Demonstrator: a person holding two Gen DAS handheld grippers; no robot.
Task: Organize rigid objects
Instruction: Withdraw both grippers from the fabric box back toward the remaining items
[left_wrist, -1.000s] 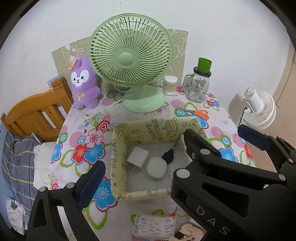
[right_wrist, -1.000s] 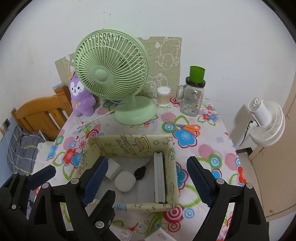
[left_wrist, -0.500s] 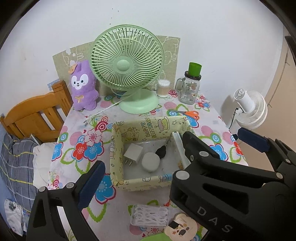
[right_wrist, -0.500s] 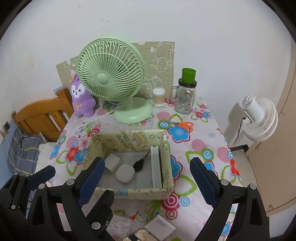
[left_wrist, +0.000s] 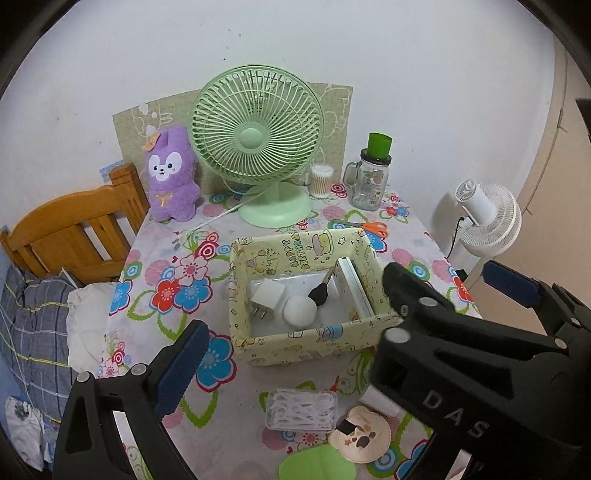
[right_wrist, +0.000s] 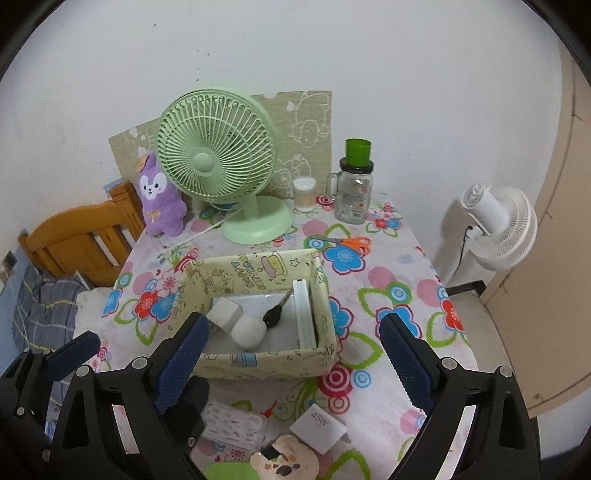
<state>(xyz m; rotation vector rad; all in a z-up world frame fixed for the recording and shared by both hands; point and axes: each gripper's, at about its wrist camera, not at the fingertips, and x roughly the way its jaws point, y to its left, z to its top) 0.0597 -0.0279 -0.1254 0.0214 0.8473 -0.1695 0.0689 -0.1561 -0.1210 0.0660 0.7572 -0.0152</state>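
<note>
Both of your hand-held grippers are empty, so you are between picks. The right hand-held gripper (right_wrist: 291, 362) has its blue pads spread wide with nothing between them. The left hand-held gripper (left_wrist: 280, 350) shows only one pad on its own camera, since the right one's black body hides the other. In the right view its pad sits just left of the right gripper and no object is on it, so whether its jaws stand open or shut cannot be told.

The box (right_wrist: 258, 363) sits on the desk (right_wrist: 402, 295) straight ahead of and below both grippers. It is a pale yellow open carton printed with cartoon figures. Inside it are a white plug (right_wrist: 224, 313), a white puck (right_wrist: 248, 331), a black key (right_wrist: 273, 315) and a flat white slab (right_wrist: 304, 314) standing on edge against the wall on the right gripper's side.

Nearer to you than the box, almost under the grippers, loose things wait: a white charger (right_wrist: 318, 428) marked 45W, a clear case (right_wrist: 234, 424) of white pieces and a bear-shaped disc (right_wrist: 284, 463). The charger looks the likeliest next pick. It lies flat, just below the right gripper, so you would have to draw back and lower the pads to its narrow sides. Scissors (right_wrist: 345, 242) lie beyond the box, well apart.
</note>
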